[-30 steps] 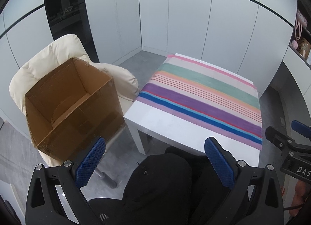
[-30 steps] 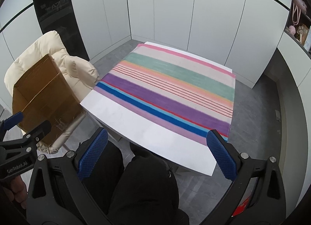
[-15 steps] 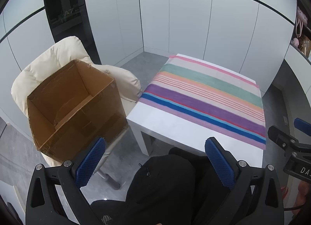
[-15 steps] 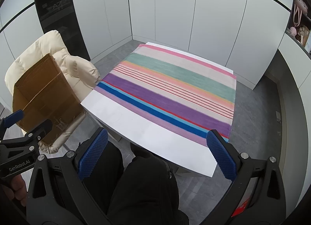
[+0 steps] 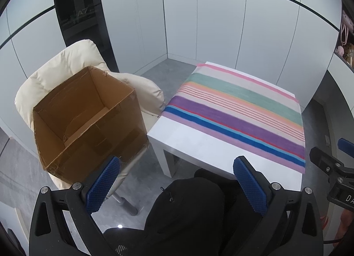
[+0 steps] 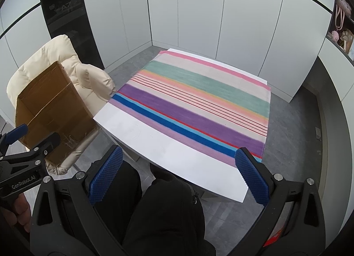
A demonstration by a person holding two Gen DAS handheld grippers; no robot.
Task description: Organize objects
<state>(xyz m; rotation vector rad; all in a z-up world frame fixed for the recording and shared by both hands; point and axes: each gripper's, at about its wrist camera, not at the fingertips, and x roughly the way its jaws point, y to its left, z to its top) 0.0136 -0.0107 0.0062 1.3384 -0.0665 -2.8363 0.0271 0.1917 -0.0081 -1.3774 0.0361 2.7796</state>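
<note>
1. An open brown cardboard box [image 5: 88,121] sits tilted on the cream padded chair [image 5: 66,65], just beside the table's left edge
2. The left tool [image 5: 177,186] hangs released over the person's black-clad lap [image 5: 188,211], gripping nothing
3. A striped multicolour cloth [image 6: 199,101] lies flat on the white table [image 6: 177,156]
4. The right tool [image 6: 177,175] is spread wide, empty, above the table's near edge

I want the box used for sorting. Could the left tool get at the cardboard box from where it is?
Probably yes. The left tool is open and holds nothing, and the cardboard box sits open-topped on the cream chair just ahead to its left, with nothing between them.
</note>
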